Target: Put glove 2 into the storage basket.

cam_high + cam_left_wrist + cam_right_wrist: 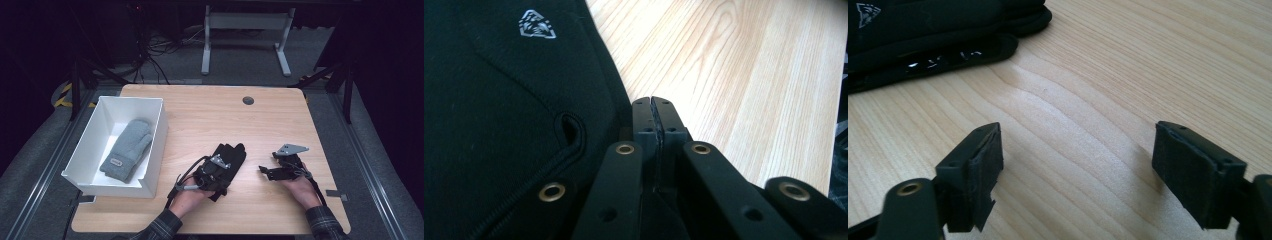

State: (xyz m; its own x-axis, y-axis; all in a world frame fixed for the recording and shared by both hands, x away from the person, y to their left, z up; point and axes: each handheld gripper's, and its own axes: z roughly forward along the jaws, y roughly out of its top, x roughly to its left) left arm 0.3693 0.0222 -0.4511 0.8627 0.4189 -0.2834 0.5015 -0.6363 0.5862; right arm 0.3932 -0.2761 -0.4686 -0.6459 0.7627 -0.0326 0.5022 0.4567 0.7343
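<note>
**Black glove on the counter, 1 grey mitten already boxed**

High view: the black glove [228, 159] lies flat near the middle of the counter [210, 112], fingers toward 12 o'clock. The left tongs [214, 170] rest over its cuff end at about 6 o'clock of the glove. The right tongs [264, 171] sit at 3 o'clock of the glove, apart from it, on bare wood. At 9 o'clock stands a white box [159, 135] with a grey mitten [127, 148] lying inside. My reading is that the glove is due to go into the box, and the step in hand is getting a grip on it. The box's near wall at 9 o'clock is what the glove must clear; nothing else stands between them. A round grommet [248, 100] sits at 12 o'clock, well out of the way.

Left gripper view: the left tongs [651, 102] are pressed fully together with nothing between them, tips just beside the glove's [499, 125] edge at 9 o'clock, over wood. They would have to spread before they can pinch fabric.

Right gripper view: the right tongs [1075, 150] stand wide and empty, low over the wood, with the glove [943, 30] ahead at 11 o'clock. The next move probably calls for sliding toward that edge and closing on it
</note>
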